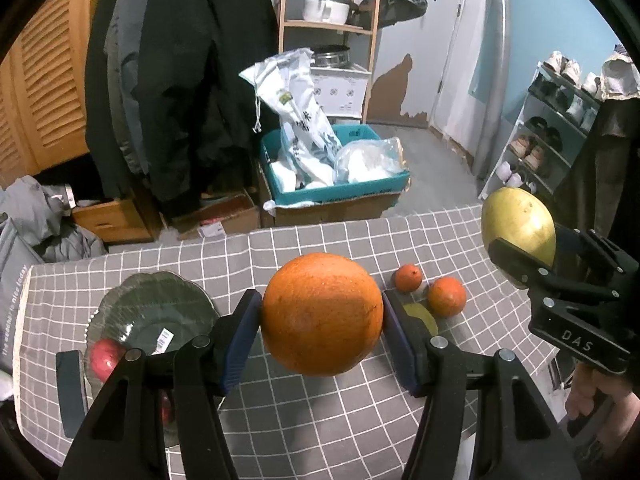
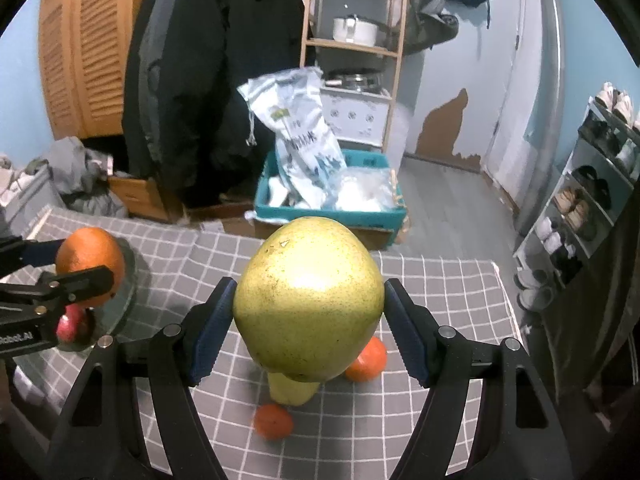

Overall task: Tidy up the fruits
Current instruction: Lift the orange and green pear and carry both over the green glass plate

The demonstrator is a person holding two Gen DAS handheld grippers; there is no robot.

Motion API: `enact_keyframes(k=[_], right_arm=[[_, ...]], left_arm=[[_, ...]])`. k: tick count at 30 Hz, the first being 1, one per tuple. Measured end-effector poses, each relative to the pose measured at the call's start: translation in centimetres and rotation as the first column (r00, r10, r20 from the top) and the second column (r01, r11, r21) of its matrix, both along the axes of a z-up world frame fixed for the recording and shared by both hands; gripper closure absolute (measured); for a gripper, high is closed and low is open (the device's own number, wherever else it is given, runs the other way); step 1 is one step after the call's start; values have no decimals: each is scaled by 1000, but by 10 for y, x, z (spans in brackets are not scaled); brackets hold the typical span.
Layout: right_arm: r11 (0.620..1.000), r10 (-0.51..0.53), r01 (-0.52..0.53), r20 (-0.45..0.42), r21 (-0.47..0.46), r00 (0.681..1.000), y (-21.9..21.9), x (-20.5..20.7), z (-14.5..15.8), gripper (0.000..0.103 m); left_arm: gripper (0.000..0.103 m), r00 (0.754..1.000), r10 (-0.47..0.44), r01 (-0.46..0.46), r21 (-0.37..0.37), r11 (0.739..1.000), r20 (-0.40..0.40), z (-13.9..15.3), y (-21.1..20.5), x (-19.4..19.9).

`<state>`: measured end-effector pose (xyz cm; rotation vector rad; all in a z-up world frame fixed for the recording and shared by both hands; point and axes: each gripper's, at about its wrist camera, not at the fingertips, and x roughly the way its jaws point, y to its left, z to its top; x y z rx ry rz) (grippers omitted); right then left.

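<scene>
My left gripper (image 1: 322,316) is shut on a large orange (image 1: 322,314) and holds it above the checked tablecloth, just right of a glass plate (image 1: 152,308). A red apple (image 1: 105,358) lies on the plate. My right gripper (image 2: 308,308) is shut on a big yellow-green pear (image 2: 308,300), held above the cloth; it also shows in the left wrist view (image 1: 518,228). Two small oranges (image 1: 447,296) (image 1: 408,277) and another yellow pear (image 1: 420,316) lie on the cloth. In the right wrist view they lie under the held pear: oranges (image 2: 366,362) (image 2: 274,420), pear (image 2: 292,392).
The table (image 1: 360,400) has a grey checked cloth; its far edge runs behind the fruit. Beyond it on the floor stand a teal box (image 1: 340,192) with bags, cardboard boxes, hanging coats and a shoe rack (image 1: 552,128) at the right.
</scene>
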<state>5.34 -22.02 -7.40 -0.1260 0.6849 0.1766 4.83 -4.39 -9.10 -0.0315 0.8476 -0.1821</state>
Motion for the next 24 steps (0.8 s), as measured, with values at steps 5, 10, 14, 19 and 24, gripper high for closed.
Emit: enact_keyframes(k=[5, 10, 14, 19, 24], right_arm=[[1000, 21, -21, 33, 18, 999, 5, -7, 13, 29], [999, 42, -44, 54, 27, 998, 12, -9, 22, 29], [997, 63, -65, 68, 32, 996, 20, -10, 27, 29], [995, 89, -92, 79, 32, 993, 34, -10, 31, 29], [992, 118, -121, 81, 31, 990, 49, -9, 34, 29]], left_arm=[[41, 1000, 4, -4, 0, 1000, 26, 9, 6, -5], [41, 999, 11, -11, -8, 1000, 45, 15, 14, -8], [41, 998, 26, -26, -13, 1000, 55, 18, 22, -12], [41, 996, 55, -54, -18, 998, 69, 21, 36, -14], [41, 994, 85, -84, -22, 996, 70, 21, 54, -15]])
